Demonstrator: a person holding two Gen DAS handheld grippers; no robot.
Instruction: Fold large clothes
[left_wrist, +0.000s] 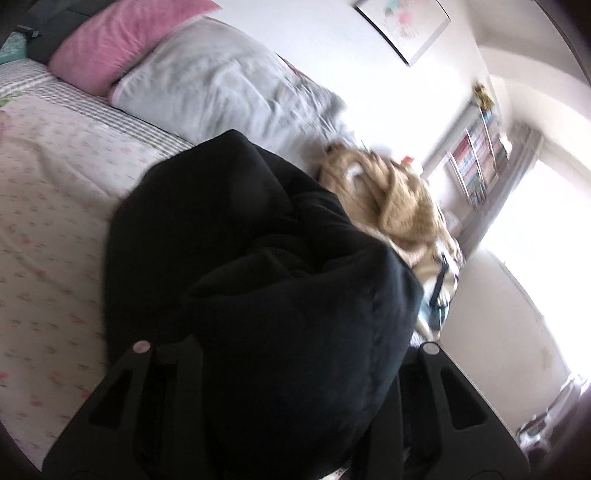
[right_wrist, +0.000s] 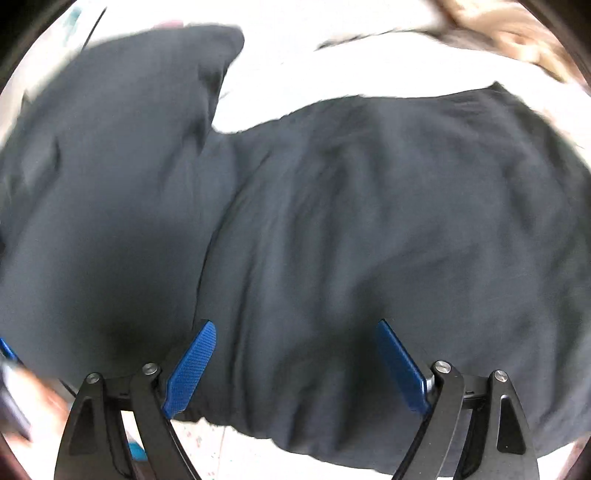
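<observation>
The large black soft-fabric garment (right_wrist: 369, 221) lies on the white flower-printed bed cover (left_wrist: 55, 203), part spread and part lifted. In the right wrist view most of it lies flat, its long axis running left to right, with one near hem edge low in the picture and a second, doubled lobe of the same cloth at the far left. The right gripper (right_wrist: 295, 363) hangs over that flat part with its blue pads (right_wrist: 192, 365) standing wide apart; cloth lies under and between them, but neither pad presses on it, so it holds nothing. The near hem lies just in front of and below these jaws, so a short reach down would probably put it between the pads. In the left wrist view a thick bundle of the black garment fills the gap of the left gripper (left_wrist: 284, 350) and drapes away toward the far right; the pads are buried in cloth, yet the bunching and hang suggest the jaws are closed on it. Beyond lie a tan knitted garment (left_wrist: 391, 199), a grey pillow (left_wrist: 221, 85) and a pink pillow (left_wrist: 122, 33). The left hand already carries one side, so I judge the right hand is the one free to pin or take the near edge before the lifted part is laid across.
</observation>
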